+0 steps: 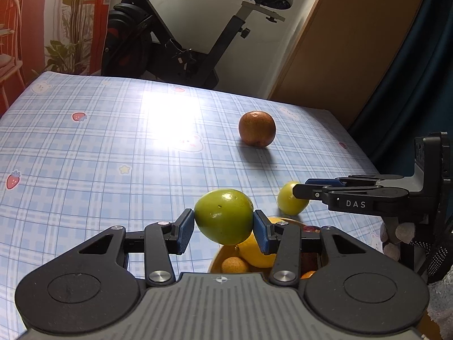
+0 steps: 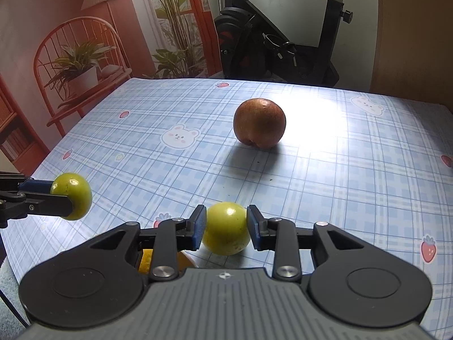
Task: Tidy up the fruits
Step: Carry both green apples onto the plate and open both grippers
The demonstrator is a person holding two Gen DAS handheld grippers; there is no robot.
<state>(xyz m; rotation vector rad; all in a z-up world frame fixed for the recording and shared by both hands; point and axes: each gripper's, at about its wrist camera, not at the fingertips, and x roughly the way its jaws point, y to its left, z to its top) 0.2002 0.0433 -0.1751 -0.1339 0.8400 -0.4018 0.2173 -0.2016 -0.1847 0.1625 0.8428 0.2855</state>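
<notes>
Two glossy green fruits: left tool (image 1: 223,228) grips one, right tool (image 2: 225,226) clamps another.

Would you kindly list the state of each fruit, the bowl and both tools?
Left tool: shut on larger green fruit, lifted over bowl.
Right tool: shut on smaller green fruit.
Red-brown apple: loose on tablecloth.
Bowl: holds fruit.

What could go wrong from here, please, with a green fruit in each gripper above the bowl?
1. The left gripper pinches its green fruit only at the sides; the round, glossy fruit could slip and strike those in the bowl.
2. The right gripper brackets a smaller green fruit low over the tablecloth; a weak grip might send it rolling.
</notes>
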